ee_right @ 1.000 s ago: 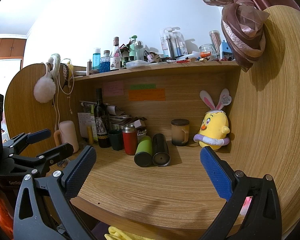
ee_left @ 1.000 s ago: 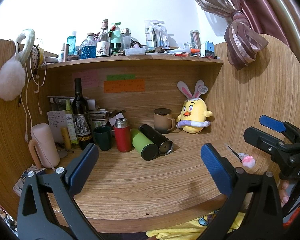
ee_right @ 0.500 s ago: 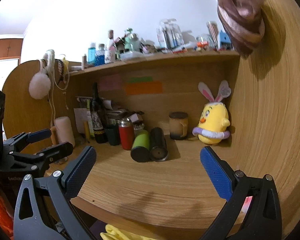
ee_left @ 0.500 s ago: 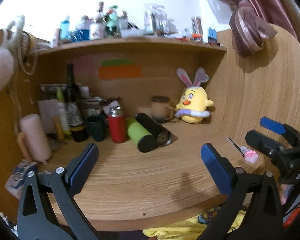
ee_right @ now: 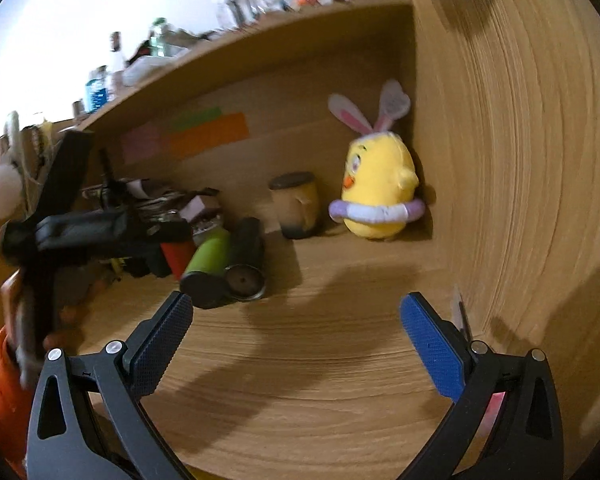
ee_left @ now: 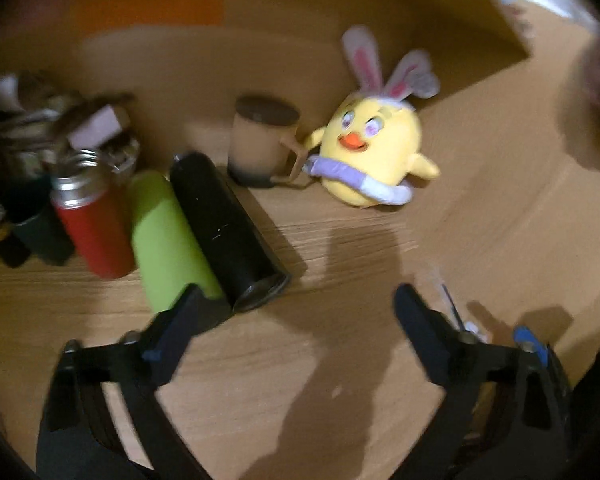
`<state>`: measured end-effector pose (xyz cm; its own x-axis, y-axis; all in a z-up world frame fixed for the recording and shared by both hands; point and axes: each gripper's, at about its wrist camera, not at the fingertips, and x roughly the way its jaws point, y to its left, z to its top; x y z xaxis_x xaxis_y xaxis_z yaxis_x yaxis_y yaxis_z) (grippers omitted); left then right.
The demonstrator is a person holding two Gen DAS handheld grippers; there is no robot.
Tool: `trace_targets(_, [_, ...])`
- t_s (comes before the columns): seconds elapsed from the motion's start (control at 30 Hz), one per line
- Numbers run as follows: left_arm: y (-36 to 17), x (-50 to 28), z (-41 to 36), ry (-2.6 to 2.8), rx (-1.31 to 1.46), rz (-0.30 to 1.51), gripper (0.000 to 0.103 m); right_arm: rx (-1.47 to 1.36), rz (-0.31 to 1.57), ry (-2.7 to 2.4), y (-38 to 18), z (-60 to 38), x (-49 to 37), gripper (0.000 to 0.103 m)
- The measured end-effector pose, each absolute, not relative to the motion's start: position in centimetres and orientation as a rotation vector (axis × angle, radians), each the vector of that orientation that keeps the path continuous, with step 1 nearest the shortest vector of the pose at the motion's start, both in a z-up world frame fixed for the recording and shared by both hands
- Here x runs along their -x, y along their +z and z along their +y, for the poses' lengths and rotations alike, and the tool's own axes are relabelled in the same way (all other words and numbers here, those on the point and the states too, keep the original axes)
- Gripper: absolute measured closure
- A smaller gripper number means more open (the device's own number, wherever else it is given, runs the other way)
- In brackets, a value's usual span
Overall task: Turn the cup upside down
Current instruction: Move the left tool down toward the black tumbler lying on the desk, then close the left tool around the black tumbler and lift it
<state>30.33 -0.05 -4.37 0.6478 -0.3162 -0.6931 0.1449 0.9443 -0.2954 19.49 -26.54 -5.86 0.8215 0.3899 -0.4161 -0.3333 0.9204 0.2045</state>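
A: Approach step, nothing grasped yet. Your left hand-held gripper [ee_left: 296, 300] is spread wide over the wooden tabletop [ee_left: 340, 380], nothing between its fingers; the right hand-held gripper [ee_right: 296, 312] is spread too, also carrying nothing.

B: Which cup, and where is it?

A: Can't be sure which one you're after. My guess is the tan handled mug with the dark lid [ee_left: 262, 140], upright at the back, handle just beside the yellow plush chick with bunny ears [ee_left: 376, 152]. The black cylindrical tumbler [ee_left: 228, 228] lies on its side touching the lime-green tumbler [ee_left: 168, 236], with the red steel-capped flask [ee_left: 88, 220] upright to their left.

B: Next move?

A: You'd need to carry one gripper forward, straddle the cup body, close, lift, then roll your wrist half a turn. Watch the plush and the lying tumblers; they crowd the mug.

B: Change from half a second ago?

A: Left view has dropped and pushed in: shelf top is gone, tumblers and mug loom larger, heavy blur. Right view has rolled, shelf line now slanted, and the left gripper crosses in front of the bottles.
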Motion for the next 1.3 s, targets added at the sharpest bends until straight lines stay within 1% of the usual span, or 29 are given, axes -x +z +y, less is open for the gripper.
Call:
trace_targets(0.2, [-8.2, -36.3, 0.5, -0.209, 0.342, 1.007, 0.021, -0.139, 0.505, 0.379, -7.0, -27.2, -21.5, 0.0])
trace_targets(0.23, [-8.9, -37.0, 0.7, -0.205, 0.368, 1.031, 0.023, -0.144, 0.51, 0.379, -7.0, -27.2, -21.7, 0.0])
trace_targets(0.27, [-8.9, -37.3, 0.6, -0.194, 0.361, 1.029, 0.026, -0.148, 0.512, 0.381, -7.2, -27.3, -21.9, 0.0])
trace_targets(0.3, [-8.9, -37.6, 0.4, -0.177, 0.343, 1.03, 0.026, -0.155, 0.516, 0.384, -7.3, -27.4, -22.1, 0.0])
trace_targets(0.63, [-10.9, -41.0, -1.9, -0.071, 0.182, 1.088, 0.026, -0.19, 0.562, 0.396, -8.6, -27.4, -23.2, 0.0])
trace_targets(0.77, [-11.2, -41.8, -2.8, -0.031, 0.144, 1.079, 0.025, -0.196, 0.568, 0.393, -8.7, -27.4, -23.1, 0.0])
trace_targets(0.93, [-11.5, -41.0, -2.9, -0.018, 0.143, 1.073, 0.028, -0.189, 0.566, 0.39, -8.5, -27.4, -22.8, 0.0])
trace_targets(1.0, [-11.6, -40.3, -3.2, -0.036, 0.157, 1.09, 0.031, -0.184, 0.562, 0.388, -8.5, -27.5, -22.6, 0.0])
trace_targets(1.3, [-12.2, -31.6, -3.9, -0.124, 0.108, 1.108, 0.038, -0.17, 0.55, 0.418, -8.0, -27.0, -20.4, 0.0])
